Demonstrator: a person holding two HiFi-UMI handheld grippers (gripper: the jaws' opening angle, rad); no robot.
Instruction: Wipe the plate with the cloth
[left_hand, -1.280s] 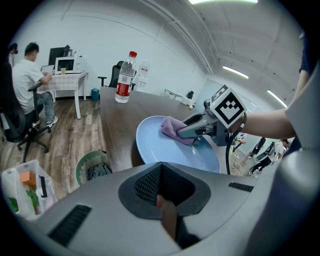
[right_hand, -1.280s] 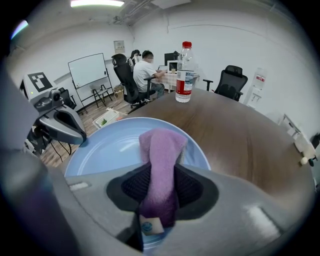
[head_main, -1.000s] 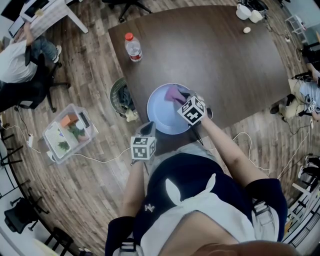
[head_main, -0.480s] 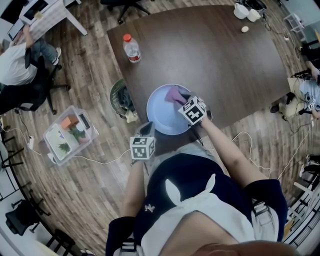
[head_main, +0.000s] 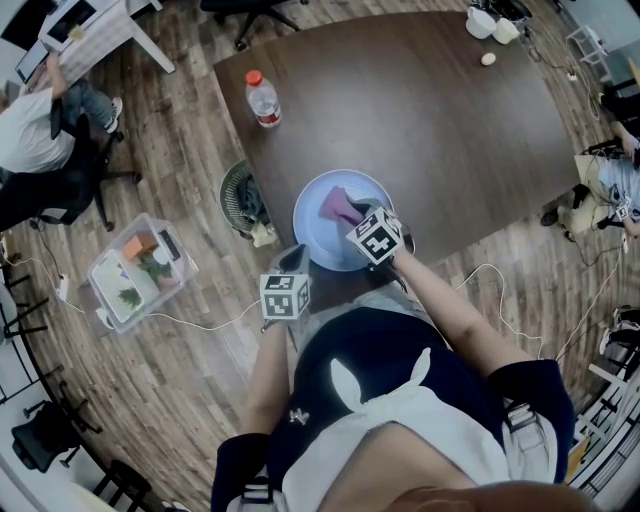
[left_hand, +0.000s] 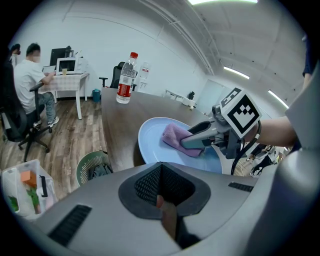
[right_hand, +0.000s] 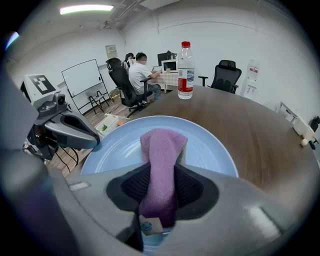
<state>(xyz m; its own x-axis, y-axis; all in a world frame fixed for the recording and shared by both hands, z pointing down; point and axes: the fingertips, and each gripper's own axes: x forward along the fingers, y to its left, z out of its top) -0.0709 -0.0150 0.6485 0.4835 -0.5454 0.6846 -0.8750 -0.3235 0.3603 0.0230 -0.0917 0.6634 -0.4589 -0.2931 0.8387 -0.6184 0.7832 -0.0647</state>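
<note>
**Right gripper** (right_hand: 161, 186): jaws clamped on a folded purple cloth (right_hand: 162, 147). The cloth's free end lies on the plate (right_hand: 215, 150), in the centre of the right gripper view.

**Left gripper** (left_hand: 161, 199): jaws together with nothing between them. It is held just short of the plate's near rim, low and centre in the head view.

**Plate:** pale blue, on the dark table (head_main: 450, 120) at its near edge.

**Step in hand:** judged to be wiping, with the cloth on the plate's face.

**Next move:** sweep the cloth across the bare parts with steady downward pressure. Nothing holds the plate, so it may slide.

**Writing:**
- Bottle (head_main: 265, 97), upper left of the head view: red cap and red label, print unreadable.
- Cloth tag (right_hand: 147, 226): a round blue mark, illegible.
</note>
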